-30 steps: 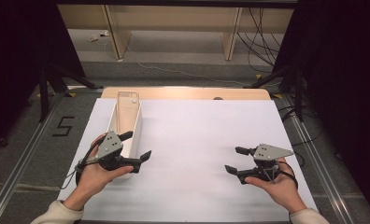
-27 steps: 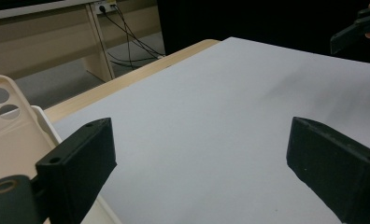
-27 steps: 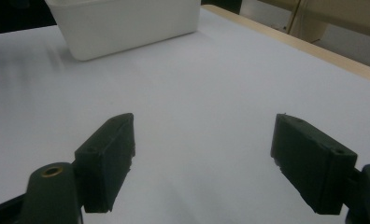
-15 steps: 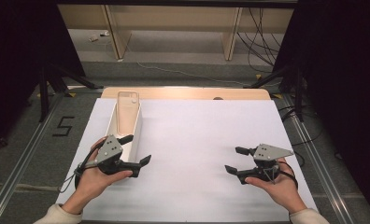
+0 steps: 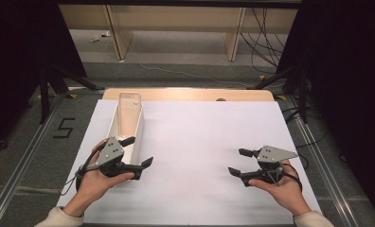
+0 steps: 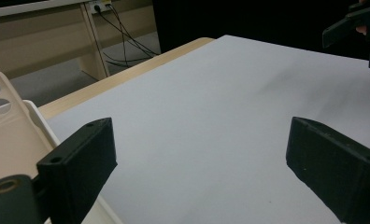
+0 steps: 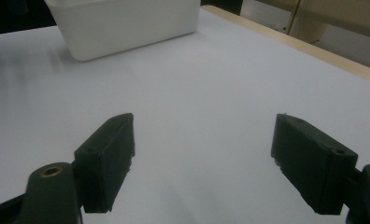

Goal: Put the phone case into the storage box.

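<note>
We hold both tools empty over the white sheet, nothing picked up yet.

At 7 o'clock our left gripper (image 5: 137, 152) has its jaws spread wide, gripping nothing, close beside the long white plastic bin (image 5: 129, 124); since a second ago it moved slightly nearer to us. At 5 o'clock the right gripper (image 5: 238, 161) is equally wide and empty, unchanged. Farther, at 11 o'clock, a pale phone case (image 5: 129, 105) leans inside the bin; we judge reaching for it comes next.

White bin (image 5: 129, 130) blocks left side (rest of mat (image 5: 200, 142) bare)
</note>
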Tool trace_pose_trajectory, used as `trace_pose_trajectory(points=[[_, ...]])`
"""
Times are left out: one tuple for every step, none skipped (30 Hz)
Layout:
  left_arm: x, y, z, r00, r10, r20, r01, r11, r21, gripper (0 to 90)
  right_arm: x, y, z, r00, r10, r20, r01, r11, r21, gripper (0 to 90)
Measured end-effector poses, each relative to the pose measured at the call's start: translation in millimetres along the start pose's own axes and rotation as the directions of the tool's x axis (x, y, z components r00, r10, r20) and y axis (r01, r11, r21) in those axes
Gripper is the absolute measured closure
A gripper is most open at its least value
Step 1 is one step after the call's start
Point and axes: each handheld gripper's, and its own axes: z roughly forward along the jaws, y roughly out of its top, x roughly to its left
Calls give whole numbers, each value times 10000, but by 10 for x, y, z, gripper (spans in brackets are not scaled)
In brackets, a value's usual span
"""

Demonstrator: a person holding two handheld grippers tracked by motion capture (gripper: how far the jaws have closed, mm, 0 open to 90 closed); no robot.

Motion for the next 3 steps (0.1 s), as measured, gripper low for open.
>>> trace_pose_trajectory(points=[[2,0,1,10000,4,0,-4,10000,4,80,0,0,0,10000,7,0,-7,10000,0,228],[1,0,1,10000,-8,0,8,10000,-2,80,-1,0,-1,10000,15,6,-15,10000,12,228],[1,1,2,10000,-14,1,14,10000,-19,81,-2,0,-2,10000,26,7,-26,10000,14,228]])
